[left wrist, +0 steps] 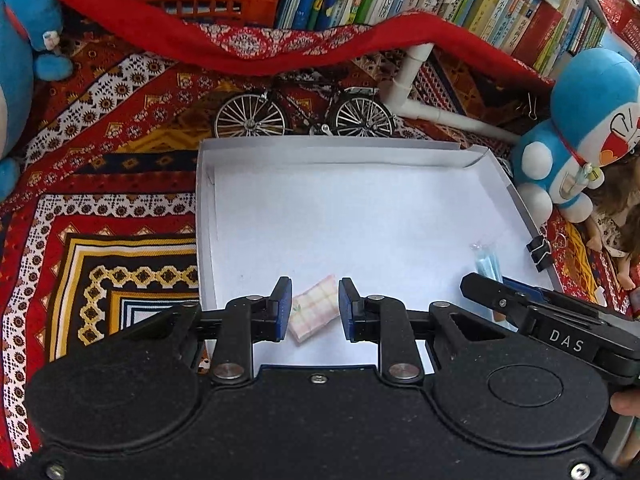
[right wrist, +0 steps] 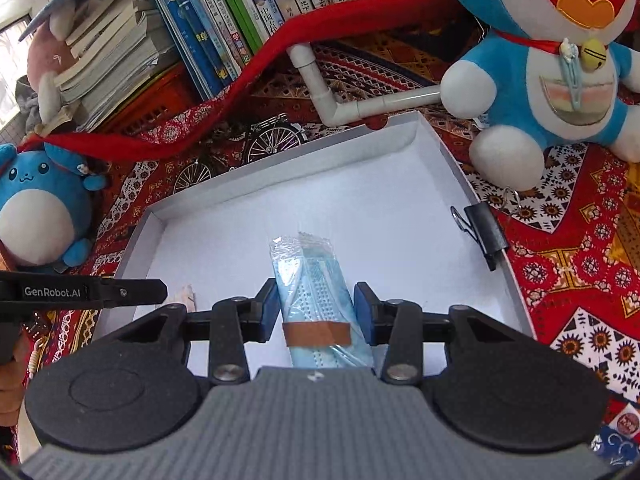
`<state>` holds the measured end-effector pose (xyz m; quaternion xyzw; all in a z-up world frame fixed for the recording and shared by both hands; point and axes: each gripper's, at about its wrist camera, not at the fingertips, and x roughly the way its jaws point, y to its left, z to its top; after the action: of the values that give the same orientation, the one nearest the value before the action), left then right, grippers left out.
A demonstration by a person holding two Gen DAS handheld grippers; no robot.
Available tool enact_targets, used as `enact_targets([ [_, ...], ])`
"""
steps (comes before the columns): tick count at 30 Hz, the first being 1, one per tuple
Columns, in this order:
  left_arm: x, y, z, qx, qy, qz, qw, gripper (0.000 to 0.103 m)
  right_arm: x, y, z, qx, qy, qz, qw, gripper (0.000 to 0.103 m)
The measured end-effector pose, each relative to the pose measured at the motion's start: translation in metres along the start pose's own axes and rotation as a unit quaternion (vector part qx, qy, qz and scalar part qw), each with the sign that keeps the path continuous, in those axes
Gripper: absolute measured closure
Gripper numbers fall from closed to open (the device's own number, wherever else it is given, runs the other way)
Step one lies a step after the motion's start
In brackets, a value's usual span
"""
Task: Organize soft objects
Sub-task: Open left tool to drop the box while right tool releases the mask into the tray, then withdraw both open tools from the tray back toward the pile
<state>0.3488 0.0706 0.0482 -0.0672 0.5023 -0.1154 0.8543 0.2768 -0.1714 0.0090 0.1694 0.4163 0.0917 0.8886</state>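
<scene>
Both hand-held grippers are working over the white tray (left wrist: 400, 208). The left gripper (left wrist: 313, 312) is hanging released around a checked cloth (left wrist: 314, 314) lying in the tray; the right gripper (right wrist: 316, 312) is straddling a bagged mask pack (right wrist: 316, 292), seemingly not yet clenched. Next, I'd guess, each needs closing squarely before lifting.
</scene>
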Motion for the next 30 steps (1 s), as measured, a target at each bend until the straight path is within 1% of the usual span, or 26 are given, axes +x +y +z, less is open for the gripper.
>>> enact_targets([
  [7,0.003,0.004,0.002,-0.012,0.010,-0.002,0.9999,0.080,-0.001,-0.002,0.000,0.005,-0.001,0.005,1.000,0.055],
  [11,0.002,0.005,0.002,-0.015,0.010,0.002,0.9998,0.073,-0.002,-0.003,0.000,0.008,-0.002,0.008,1.000,0.055],
  [13,-0.001,0.005,0.002,-0.015,0.005,0.004,0.9999,0.069,-0.004,-0.004,0.001,0.007,-0.004,0.010,1.000,0.053],
  [16,-0.006,0.005,0.002,-0.015,-0.002,0.004,0.9999,0.066,-0.009,-0.003,0.001,0.005,-0.010,0.014,1.000,0.047],
  [18,-0.011,0.005,0.002,-0.015,-0.008,0.004,0.9998,0.064,-0.013,-0.003,0.002,0.003,-0.014,0.017,1.000,0.046],
  [22,-0.024,0.002,-0.002,-0.010,-0.023,0.012,0.9996,0.060,-0.025,0.000,0.003,-0.005,-0.026,0.023,0.999,0.039],
  [25,-0.037,0.000,-0.006,-0.001,-0.038,0.017,0.9991,0.058,-0.036,0.002,0.002,-0.011,-0.035,0.030,0.999,0.039],
  [30,-0.062,-0.009,-0.017,0.023,-0.069,0.029,0.9970,0.052,-0.054,0.007,-0.002,-0.025,-0.050,0.040,0.998,0.035],
])
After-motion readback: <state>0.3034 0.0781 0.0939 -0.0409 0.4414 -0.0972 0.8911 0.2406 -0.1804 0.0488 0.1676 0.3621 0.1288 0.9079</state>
